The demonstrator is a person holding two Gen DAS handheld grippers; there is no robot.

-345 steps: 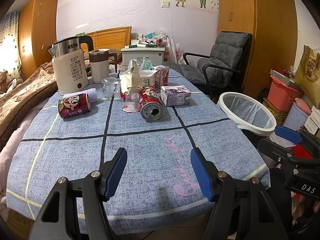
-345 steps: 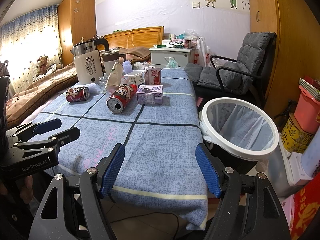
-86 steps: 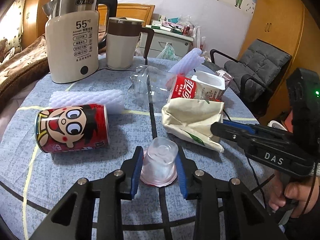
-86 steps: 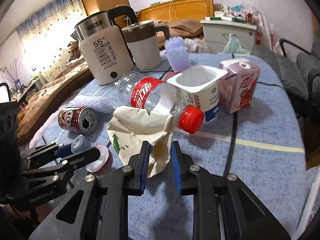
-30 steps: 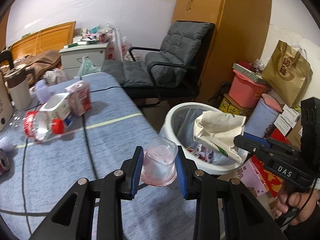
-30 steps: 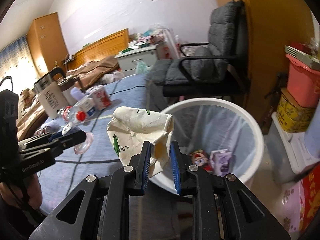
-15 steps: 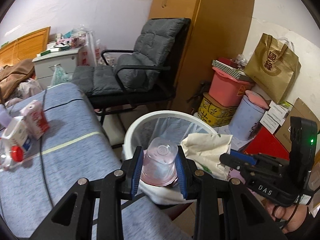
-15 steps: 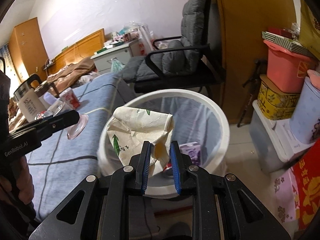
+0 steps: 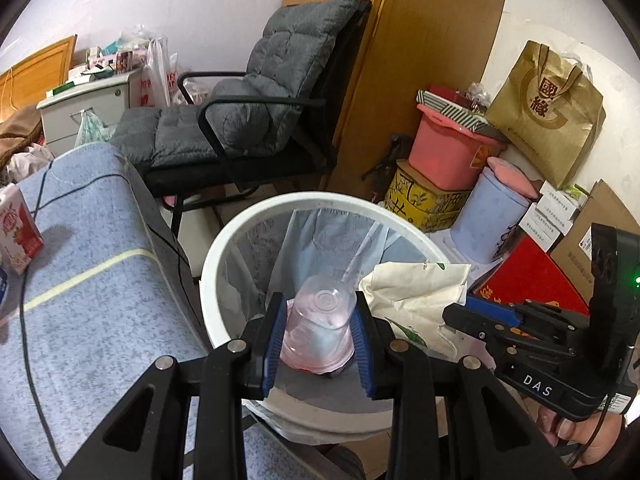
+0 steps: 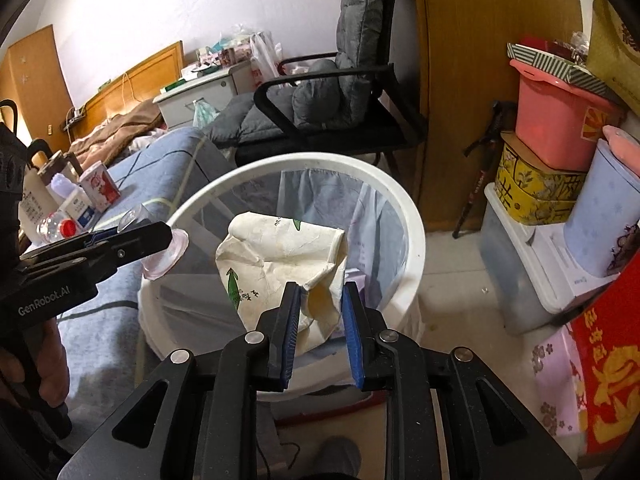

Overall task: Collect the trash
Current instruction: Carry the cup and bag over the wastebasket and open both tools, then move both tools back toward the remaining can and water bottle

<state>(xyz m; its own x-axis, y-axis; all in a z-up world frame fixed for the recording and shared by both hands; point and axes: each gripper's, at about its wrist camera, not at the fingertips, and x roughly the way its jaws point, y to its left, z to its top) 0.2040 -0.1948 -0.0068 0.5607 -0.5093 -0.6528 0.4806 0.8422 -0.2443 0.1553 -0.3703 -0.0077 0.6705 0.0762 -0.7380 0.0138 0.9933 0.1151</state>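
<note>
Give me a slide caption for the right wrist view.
Right gripper holds a crumpled paper bag over the white trash bin; left gripper brings a plastic cup.

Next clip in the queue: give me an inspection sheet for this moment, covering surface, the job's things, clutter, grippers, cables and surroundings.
Surface: table with blue cloth, beside the bin.
Job's things: white trash bin with a liner; clear plastic cup held upside down over it; crumpled paper bag held over the opening; some trash already inside, partly hidden.
Clutter: pink carton, red-capped bottle, kettle on the table.
Grippers: left gripper shut on the cup; right gripper shut on the bag's edge.
Cables: thin black cable across the cloth.
Surroundings: grey cushioned chair, wooden wardrobe, stacked pink box and boxes, brown gift bag.
</note>
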